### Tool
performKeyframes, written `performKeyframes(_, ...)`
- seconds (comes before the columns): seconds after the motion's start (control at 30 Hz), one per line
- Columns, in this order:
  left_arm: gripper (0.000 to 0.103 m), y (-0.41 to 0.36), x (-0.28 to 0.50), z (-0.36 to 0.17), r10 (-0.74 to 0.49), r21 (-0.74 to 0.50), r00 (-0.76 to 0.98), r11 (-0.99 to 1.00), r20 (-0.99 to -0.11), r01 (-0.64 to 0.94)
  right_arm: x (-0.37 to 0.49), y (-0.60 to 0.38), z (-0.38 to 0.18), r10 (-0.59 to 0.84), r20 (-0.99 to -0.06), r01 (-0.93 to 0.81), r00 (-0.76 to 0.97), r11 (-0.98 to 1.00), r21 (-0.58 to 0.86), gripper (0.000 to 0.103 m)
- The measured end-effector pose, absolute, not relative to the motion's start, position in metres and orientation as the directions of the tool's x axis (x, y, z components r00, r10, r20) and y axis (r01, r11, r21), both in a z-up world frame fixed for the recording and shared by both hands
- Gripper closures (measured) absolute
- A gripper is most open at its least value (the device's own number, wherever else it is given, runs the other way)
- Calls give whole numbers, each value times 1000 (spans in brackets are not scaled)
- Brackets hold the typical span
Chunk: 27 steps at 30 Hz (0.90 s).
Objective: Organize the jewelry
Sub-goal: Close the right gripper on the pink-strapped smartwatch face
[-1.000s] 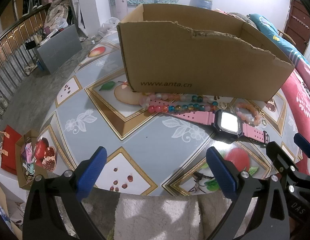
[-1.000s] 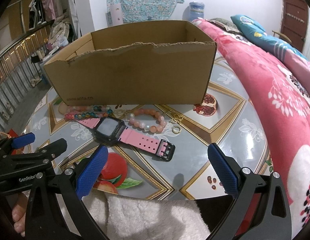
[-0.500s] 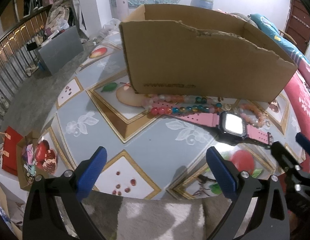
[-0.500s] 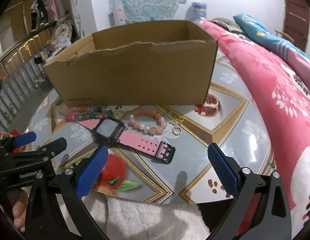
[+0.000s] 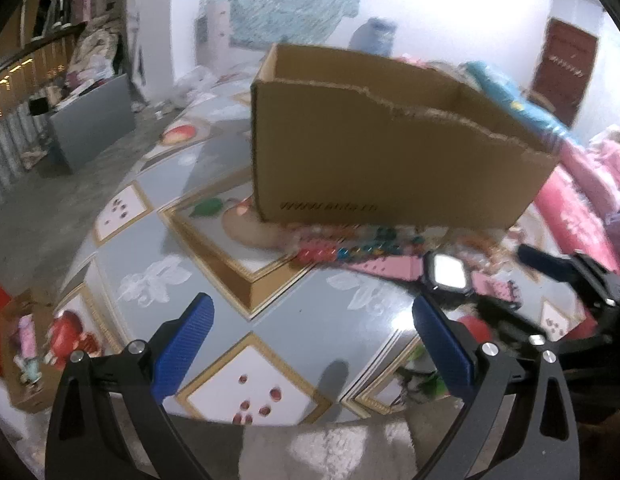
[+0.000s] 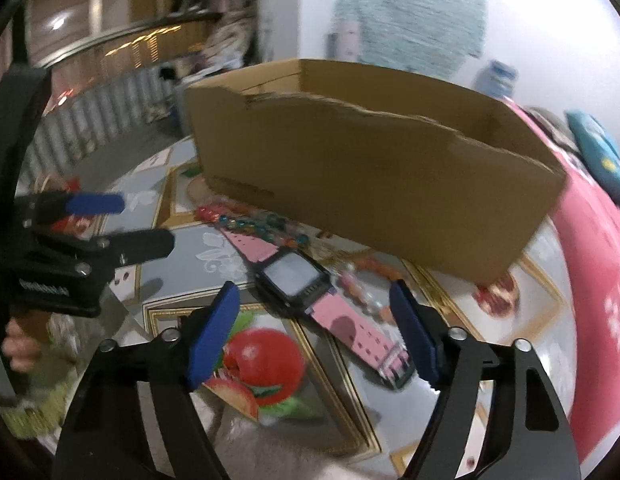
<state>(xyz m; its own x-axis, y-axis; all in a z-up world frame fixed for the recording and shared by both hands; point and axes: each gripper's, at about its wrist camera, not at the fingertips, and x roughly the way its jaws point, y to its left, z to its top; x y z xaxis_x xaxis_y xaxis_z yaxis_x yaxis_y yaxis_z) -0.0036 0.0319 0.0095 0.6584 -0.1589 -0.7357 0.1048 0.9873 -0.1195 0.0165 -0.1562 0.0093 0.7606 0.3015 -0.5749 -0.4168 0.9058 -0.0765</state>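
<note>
Left claw (image 5: 312, 344) points downward, its blue-padded fingers (image 5: 182, 346) spread wide, nothing between them. Right claw (image 6: 316, 332) tilts sideways, jaws closing but still apart, gripping nothing.

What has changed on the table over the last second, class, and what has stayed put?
The right tongs have rolled and moved in over the pink watch; their jaws are closing, its strap between them, not yet gripped. The left tongs stay open and empty. The watch, beaded bracelets and cardboard box lie unmoved.

Beads (image 5: 350, 246) smeared by blur, box lettering (image 5: 328, 205) unreadable, both views soft
</note>
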Motion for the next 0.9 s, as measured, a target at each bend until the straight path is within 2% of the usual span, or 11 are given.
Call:
performKeyframes(0.17,6,37,-1,8,-182,-148,662,983,-727,108,31,-141,-1,320,-611,-489,724,863,-128,43)
performKeyframes(0.37,6,38,3,2,-277,-227,649,960,-709,163,41,-132,-13,317,-651,-542,690,822,-175,45)
performKeyframes(0.53,6,26,5,1,-255,-157,653,966,-713,206,51,-133,-11,334,-680,-571,653,807,-152,55)
performKeyframes(0.73,6,16,4,1,-222,-74,657,967,-721,246,65,-141,-4,386,-726,-609,569,791,-56,56)
performKeyframes(0.9,6,14,0,2,-211,-24,656,959,-725,281,80,-162,10,466,-770,-615,435,779,124,56)
